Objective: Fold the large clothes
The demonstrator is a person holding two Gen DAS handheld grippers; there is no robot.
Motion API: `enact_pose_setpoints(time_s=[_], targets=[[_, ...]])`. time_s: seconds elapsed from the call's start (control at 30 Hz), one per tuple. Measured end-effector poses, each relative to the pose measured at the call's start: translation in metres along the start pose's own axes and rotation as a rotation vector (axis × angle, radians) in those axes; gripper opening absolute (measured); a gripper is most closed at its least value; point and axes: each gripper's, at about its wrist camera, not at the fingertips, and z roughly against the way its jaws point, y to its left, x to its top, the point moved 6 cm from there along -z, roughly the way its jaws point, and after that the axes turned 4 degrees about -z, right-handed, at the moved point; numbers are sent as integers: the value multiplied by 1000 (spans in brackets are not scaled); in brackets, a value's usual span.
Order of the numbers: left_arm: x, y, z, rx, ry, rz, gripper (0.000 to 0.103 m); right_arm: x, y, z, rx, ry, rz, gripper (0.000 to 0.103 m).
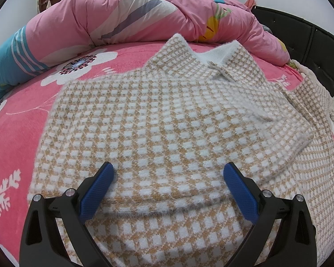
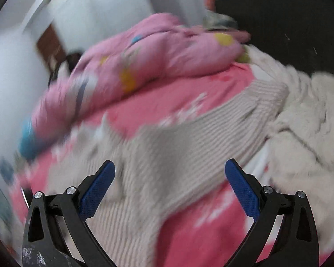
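While both grippers' fingers [image 1: 106, 178] gape wide, checked sweater [image 1: 162, 120] lies beneath, ungripped.

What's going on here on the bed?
A person is folding a checked sweater on a pink bedsheet. The left gripper hangs over its near edge, jaws open, holding nothing. The right gripper is open too, in a blurred view. A pink quilt is bunched behind.

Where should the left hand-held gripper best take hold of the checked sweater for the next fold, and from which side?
Probably the folded near edge of the checked sweater, approached from the near side. That edge forms a raised ridge directly between the open fingers of the left hand-held gripper, so they could close on it.
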Motion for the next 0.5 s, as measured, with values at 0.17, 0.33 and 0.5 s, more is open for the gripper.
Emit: enact_pose_setpoints(time_s=[0.17,0.33,0.5], targets=[[-1,2,1,-6,-3,5,97,76,-93,-43,-67,-2,-219,81],[0,4,0,-8,-5,7,97,84,-153,-85,-165,29,-367,61],[-1,5,0,-7,-6,7,97,80,-165,-107,-213,13,-364,44]])
